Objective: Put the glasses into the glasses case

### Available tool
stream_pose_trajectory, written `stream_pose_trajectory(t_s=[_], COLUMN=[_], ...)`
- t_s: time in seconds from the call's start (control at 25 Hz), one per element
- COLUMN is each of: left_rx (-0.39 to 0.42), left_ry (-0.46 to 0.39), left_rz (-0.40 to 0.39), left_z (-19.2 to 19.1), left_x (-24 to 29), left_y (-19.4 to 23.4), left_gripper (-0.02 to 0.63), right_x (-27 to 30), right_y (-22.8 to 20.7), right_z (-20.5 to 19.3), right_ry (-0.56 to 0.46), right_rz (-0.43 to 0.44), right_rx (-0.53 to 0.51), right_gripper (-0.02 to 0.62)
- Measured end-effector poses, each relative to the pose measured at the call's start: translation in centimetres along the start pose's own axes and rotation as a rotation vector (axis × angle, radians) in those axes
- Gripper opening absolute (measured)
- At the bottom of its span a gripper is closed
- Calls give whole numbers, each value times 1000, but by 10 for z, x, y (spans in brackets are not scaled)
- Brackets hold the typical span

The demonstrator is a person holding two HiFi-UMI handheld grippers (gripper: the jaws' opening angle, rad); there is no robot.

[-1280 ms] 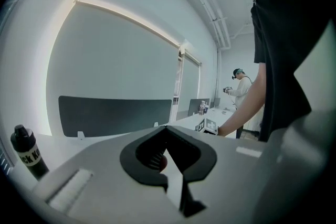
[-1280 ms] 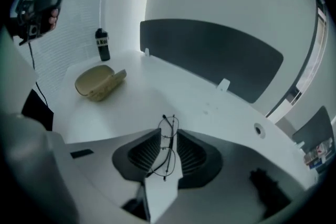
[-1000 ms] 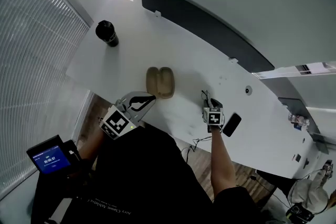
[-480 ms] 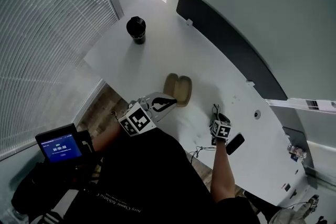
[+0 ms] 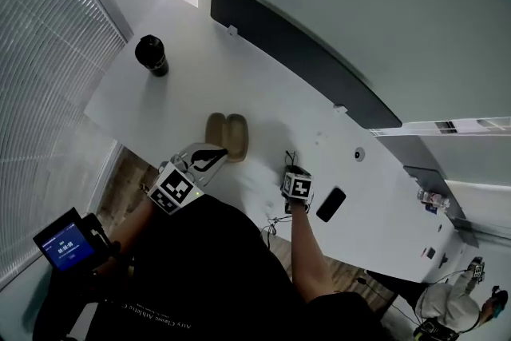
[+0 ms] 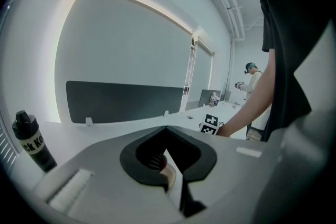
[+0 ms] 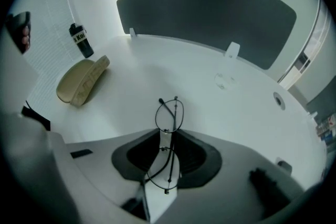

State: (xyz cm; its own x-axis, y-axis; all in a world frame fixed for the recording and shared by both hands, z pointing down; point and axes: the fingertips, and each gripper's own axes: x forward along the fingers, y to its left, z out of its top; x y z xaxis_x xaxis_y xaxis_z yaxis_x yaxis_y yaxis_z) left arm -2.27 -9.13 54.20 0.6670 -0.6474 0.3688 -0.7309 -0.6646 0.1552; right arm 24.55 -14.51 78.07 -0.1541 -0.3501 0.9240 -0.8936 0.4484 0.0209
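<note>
Here, the right gripper [image 5: 291,169] points steeply down at the white table [image 5: 263,96], forearm extended, jaws closing around the glasses [image 7: 168,136] standing between them. Left of it, the left gripper [image 5: 217,155], jaws slightly apart, aims shallowly at the open glasses case [image 5: 227,137].

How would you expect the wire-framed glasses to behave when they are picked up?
The glasses look thin-wired, so they are probably light, bendy and fragile. With the right claw closing around them, they might twist or slip if squeezed off-centre.
</note>
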Motion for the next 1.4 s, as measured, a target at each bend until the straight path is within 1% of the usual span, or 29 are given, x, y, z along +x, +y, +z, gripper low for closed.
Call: stream_pose_trajectory(t_s=[0.08, 0.16, 0.24, 0.28, 0.32, 0.4, 0.48, 0.52, 0.6, 0.64, 0.72, 0.76, 0.84, 0.88, 0.92, 1.0, 1.04, 1.08, 1.24, 1.4], left_rx=[6, 27, 35, 34, 33, 31, 22, 17, -6, -24, -39, -39, -42, -45, -50, -63, -68, -72, -72, -56], left_ry=[-14, -10, -20, -30, -35, -24, -10, -6, -4, -6, -21, -34, -72, -85, -93, -106, -112, -114, -106, -98], left_rz=[11, 18, 9, 1, -5, -9, 0, 6, 20, 30, 63, 82, 108, 117, 126, 152, 165, 177, 207, 201], left_z=[10, 18, 20, 21, 20, 18, 15, 14, 9, 7, 9, 14, 22, 24, 23, 17, 13, 9, -2, -3], left_x=[2, 1, 2, 3, 4, 4, 3, 3, 4, 5, 1, -4, -17, -24, -32, -46, -52, -57, -68, -78], left_y=[4, 5, 2, -1, -4, -6, -5, -4, -2, 0, 11, 18, 32, 37, 43, 56, 60, 63, 67, 67], left_gripper=[6, 6, 6, 6, 6, 6, 6, 6, 6, 6, 6, 6, 6, 6, 6, 6, 6, 6, 6, 6], right_x=[-6, -17, -38, -51, -63, -85, -96, -99, -96, -90, -71, -59, -42, -35, -27, -10, -2, 4, 21, 26], right_y=[6, 16, 28, 36, 46, 75, 108, 122, 147, 159, 180, 189, 199, 203, 206, 211, 212, 212, 205, 197], right_z=[-3, 2, 20, 35, 53, 92, 129, 144, 164, 169, 169, 167, 163, 161, 157, 148, 143, 138, 125, 118], right_ry=[0, -33, -113, -160, -203, -268, -311, -324, -321, -303, -235, -193, -117, -83, -49, 11, 33, 51, 73, 67], right_rz=[21, 43, 84, 108, 133, 186, 242, 268, 322, 346, 378, 386, 376, 353, 319, 239, 209, 189, 146, 93], right_rx=[30, 68, 117, 122, 107, 40, -28, -44, -48, -53, -55, -34, 21, 11, -32, -161, -205, -223, -193, -155], right_gripper=[101, 97, 96, 95, 95, 95, 95, 95, 95, 95, 95, 95, 95, 95, 95, 95, 95, 95, 95, 95])
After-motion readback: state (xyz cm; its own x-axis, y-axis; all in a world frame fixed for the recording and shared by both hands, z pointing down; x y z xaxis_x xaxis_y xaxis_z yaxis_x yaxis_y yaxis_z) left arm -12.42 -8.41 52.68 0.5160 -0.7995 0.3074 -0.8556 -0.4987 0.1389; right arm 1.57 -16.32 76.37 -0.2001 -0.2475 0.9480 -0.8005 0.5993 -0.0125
